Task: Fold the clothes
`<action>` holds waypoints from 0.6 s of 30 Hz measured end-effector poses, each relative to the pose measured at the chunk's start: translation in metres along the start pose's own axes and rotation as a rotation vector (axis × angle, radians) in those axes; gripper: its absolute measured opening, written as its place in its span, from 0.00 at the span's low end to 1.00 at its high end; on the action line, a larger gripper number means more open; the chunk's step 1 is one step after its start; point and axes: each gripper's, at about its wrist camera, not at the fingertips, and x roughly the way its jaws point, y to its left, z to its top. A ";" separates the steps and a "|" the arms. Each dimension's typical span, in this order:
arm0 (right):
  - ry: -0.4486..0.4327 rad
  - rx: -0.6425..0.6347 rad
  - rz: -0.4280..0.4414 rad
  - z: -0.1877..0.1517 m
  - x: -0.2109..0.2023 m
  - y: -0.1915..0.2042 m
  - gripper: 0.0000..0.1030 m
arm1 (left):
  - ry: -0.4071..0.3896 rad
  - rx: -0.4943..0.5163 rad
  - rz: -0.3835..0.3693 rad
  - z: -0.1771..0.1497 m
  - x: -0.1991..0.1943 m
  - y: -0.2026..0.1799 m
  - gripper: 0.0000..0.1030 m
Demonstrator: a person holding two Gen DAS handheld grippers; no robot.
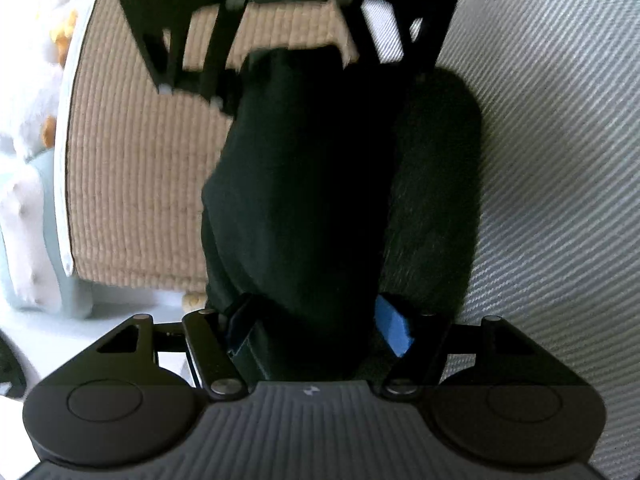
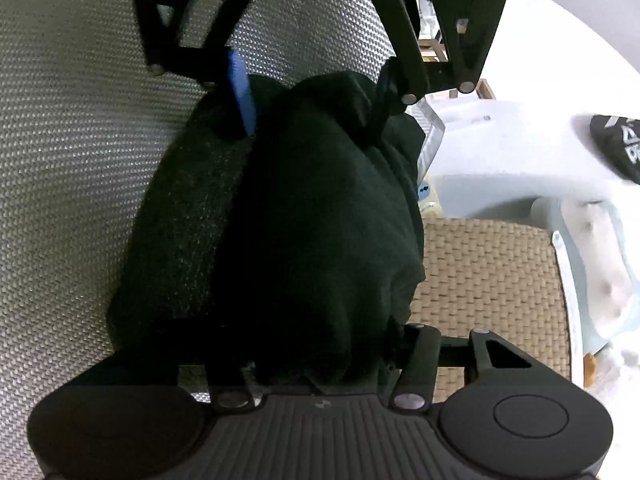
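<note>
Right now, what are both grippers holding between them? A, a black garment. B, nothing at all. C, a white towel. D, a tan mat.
A: the black garment stretches from the left gripper to the right gripper, each shut on one end, above the grey surface.

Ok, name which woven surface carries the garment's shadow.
The grey woven surface: the black garment casts its shadow on it, while the tan mat beside it shows none.
</note>
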 end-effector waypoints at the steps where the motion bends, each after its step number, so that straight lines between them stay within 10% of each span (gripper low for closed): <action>1: 0.001 -0.004 -0.001 0.000 0.001 0.000 0.55 | -0.005 -0.001 -0.006 0.001 -0.003 -0.001 0.68; 14: -0.022 0.138 0.172 -0.018 -0.033 -0.018 0.52 | -0.024 -0.062 -0.066 -0.012 -0.051 -0.021 0.60; 16: -0.011 0.221 0.228 -0.030 -0.044 -0.028 0.13 | -0.024 -0.090 -0.083 -0.015 -0.065 -0.020 0.47; 18: 0.009 0.310 0.283 -0.043 -0.052 -0.041 0.09 | -0.025 -0.100 -0.090 -0.018 -0.079 -0.020 0.42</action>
